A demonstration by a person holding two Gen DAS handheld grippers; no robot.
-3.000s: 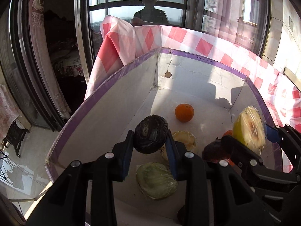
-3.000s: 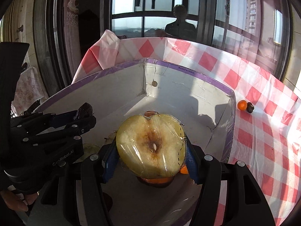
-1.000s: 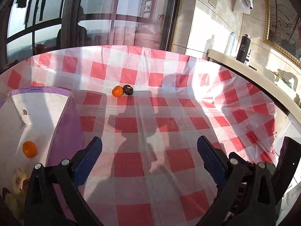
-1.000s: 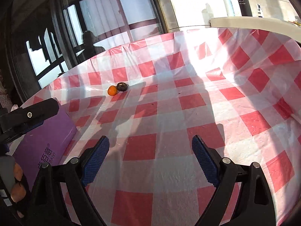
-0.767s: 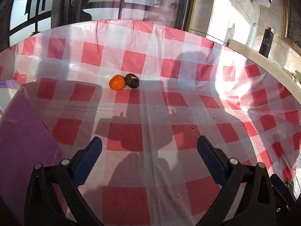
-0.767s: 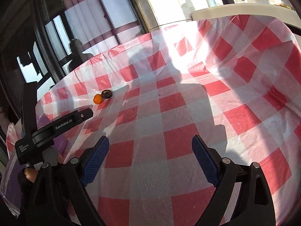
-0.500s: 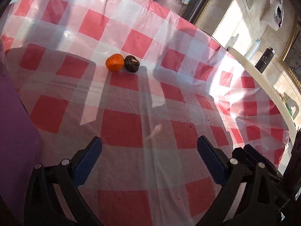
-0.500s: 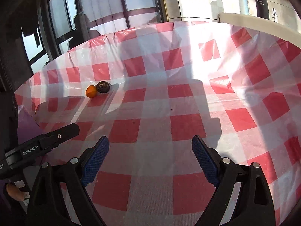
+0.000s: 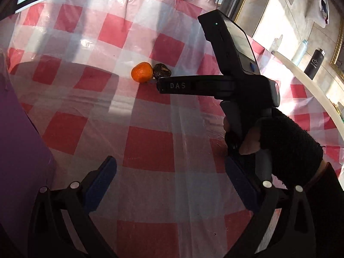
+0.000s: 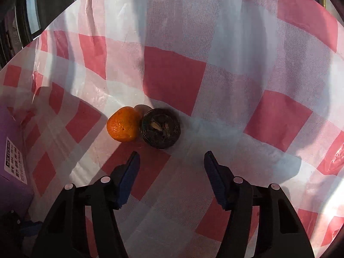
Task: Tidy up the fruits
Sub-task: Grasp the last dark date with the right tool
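You are about to pick one of the two fruits on the desk [image 10: 236,129]: the orange [image 10: 123,124] and the dark fruit [image 10: 160,128] lie touching each other, just left of the middle of the right wrist frame. The right gripper [image 10: 172,173] hovers near them, its jaws spread and empty, and the gap between the jaws points more to the dark fruit. I judge this fruit is your target. Come down so one jaw slips into the narrow place between the two fruits; otherwise you push the orange and it rolls away. Close slowly, because the dark fruit looks soft and wrinkled.

The left gripper [image 9: 172,182] waits well apart, lower in its frame, jaws also spread and empty. In the left view your right hand [image 9: 277,142] holds its handle, tilted down toward the fruits. The purple box [image 9: 19,142] is at the left edge.
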